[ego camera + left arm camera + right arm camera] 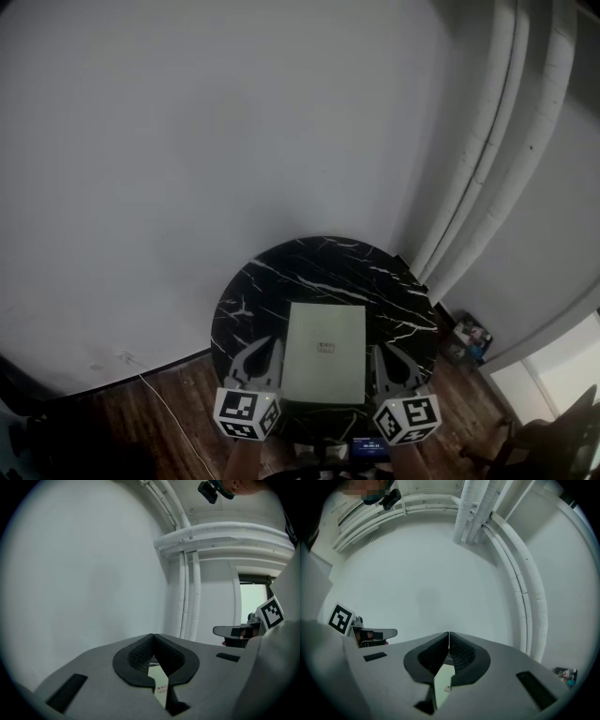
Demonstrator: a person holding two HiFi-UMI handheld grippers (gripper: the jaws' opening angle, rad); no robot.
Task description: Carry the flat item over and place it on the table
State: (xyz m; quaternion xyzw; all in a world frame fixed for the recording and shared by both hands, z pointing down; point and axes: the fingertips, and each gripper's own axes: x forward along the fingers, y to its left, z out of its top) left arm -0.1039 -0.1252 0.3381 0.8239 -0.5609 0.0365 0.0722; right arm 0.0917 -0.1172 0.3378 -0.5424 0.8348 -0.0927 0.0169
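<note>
A flat pale green item with a small label at its middle lies on the round black marble table, near the front edge. My left gripper is just left of it and my right gripper just right of it, both beside the item. In the left gripper view the jaws meet at their tips, and the pale item shows through the gap below them. The right gripper view has the same: tips together, item below. Both are shut and hold nothing.
A white wall stands behind the table, with white pipes running up its right side. The floor is dark wood; a thin cable crosses it at the left. Small clutter lies on the floor right of the table.
</note>
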